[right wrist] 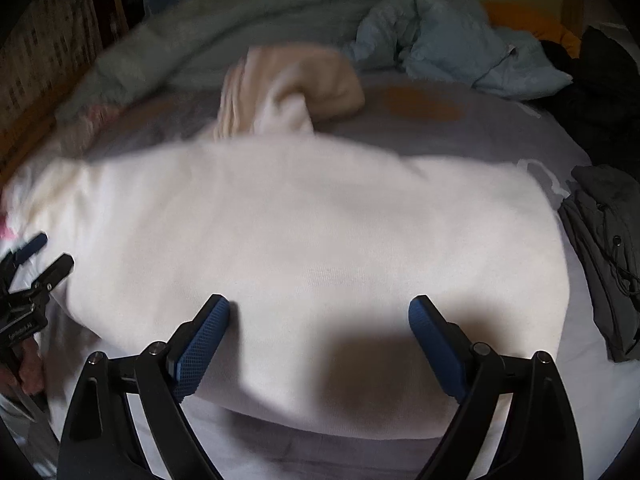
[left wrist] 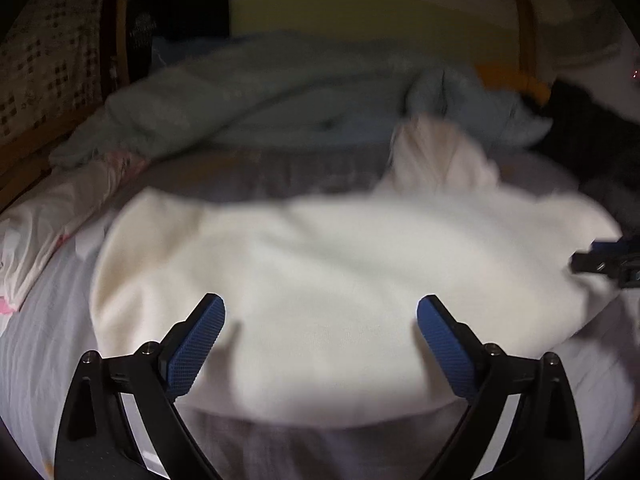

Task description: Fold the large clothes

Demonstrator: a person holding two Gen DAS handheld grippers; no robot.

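Both tools, left (left wrist: 320,322) and right (right wrist: 319,320), spread wide, empty, over white garment (right wrist: 304,232) on bed (right wrist: 480,132).

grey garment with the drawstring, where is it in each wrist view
Left wrist view: only a dark grey patch at the far right edge, too blurred to tell if it is the grey garment.
Right wrist view: the grey garment lies at the right edge, on the bed beside the white garment.
Shared landmark: the white garment, spread mid-frame in both.

White garment (right wrist: 304,232), pale blue quilt (right wrist: 452,36), grey trousers (right wrist: 608,248), blue-padded black tools.
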